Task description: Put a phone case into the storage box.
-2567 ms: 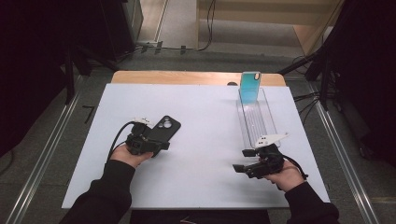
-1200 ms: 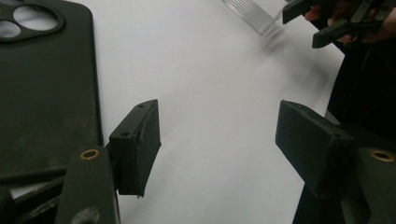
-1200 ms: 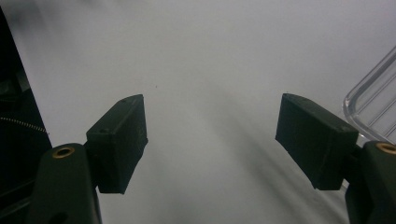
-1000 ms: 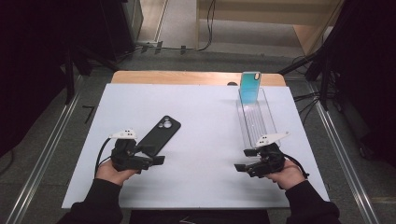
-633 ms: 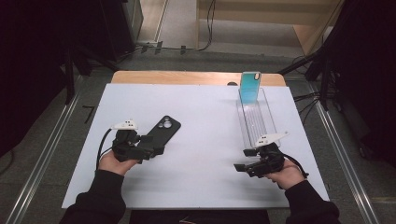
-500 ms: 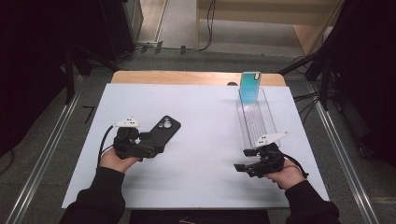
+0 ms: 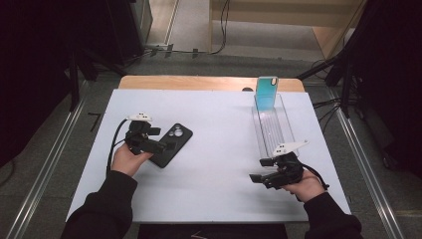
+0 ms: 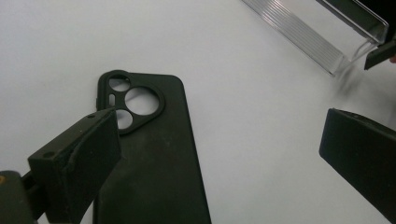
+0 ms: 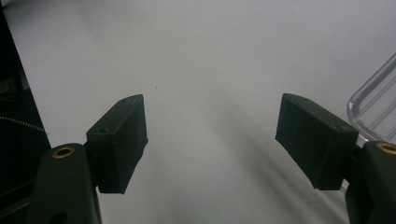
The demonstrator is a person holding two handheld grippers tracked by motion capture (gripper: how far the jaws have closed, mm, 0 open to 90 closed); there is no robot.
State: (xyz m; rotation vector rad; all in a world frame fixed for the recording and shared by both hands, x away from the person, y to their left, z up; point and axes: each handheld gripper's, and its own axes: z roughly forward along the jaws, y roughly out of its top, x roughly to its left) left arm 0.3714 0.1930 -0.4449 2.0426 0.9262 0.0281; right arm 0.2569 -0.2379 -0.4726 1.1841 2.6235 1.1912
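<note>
A black phone case lies flat on the white table, camera cut-outs at its far end. My left gripper is open right over its near left part. In the left gripper view the case runs under the left jaw, and the left gripper holds nothing. A teal phone case stands upright at the far end of a clear ribbed tray. Near the tray's front end my right gripper is open, and in its own view the right gripper hovers above bare table.
The clear tray's corner shows at the right edge of the right gripper view, and the tray lies at the top right of the left gripper view. A wooden strip borders the table's far edge. Metal rails run along both sides.
My left gripper pulled back toward the near left, then moved forward and right again, ending over the black case. The case and the right gripper stayed put.
</note>
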